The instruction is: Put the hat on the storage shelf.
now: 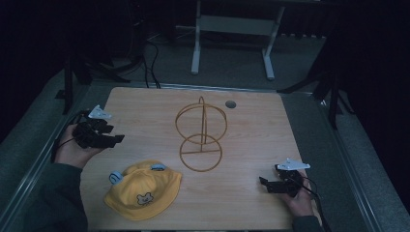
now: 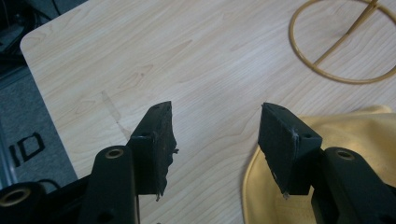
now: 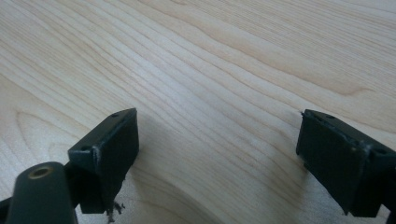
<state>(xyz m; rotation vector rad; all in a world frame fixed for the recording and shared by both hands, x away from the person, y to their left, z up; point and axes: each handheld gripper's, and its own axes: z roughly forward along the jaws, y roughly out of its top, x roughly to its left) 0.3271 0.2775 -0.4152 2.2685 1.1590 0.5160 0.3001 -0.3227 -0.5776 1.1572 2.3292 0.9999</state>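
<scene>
The yellow hat (image 1: 143,189) lies flat near the front edge of the wooden table (image 1: 251,121), left of centre, its soft brim spread wide and its crown carrying two small blue ears and a printed bear face. Just behind it and slightly right stands the wire stand (image 1: 201,135), a thin gold frame made of a flat ring on the tabletop, an upright post and a second ring held upright above it (hat and stand are near each other but not touching).

The left gripper (image 1: 115,138) hovers at the table's left edge, behind the hat, jaws apart and holding nothing; in the left gripper view the hat's brim (image 2: 355,135) lies under the right-hand jaw while bare wood shows in the gap between them. The right gripper (image 1: 263,182) sits low near the front right corner, well apart from hat and stand, its jaws spread wide over plain wood grain (image 3: 219,93).

Open tabletop runs between hat and right gripper, and across the whole back strip, where a small grey grommet (image 1: 230,104) is set into the pale, smooth laminate. The table's corners are rounded.
</scene>
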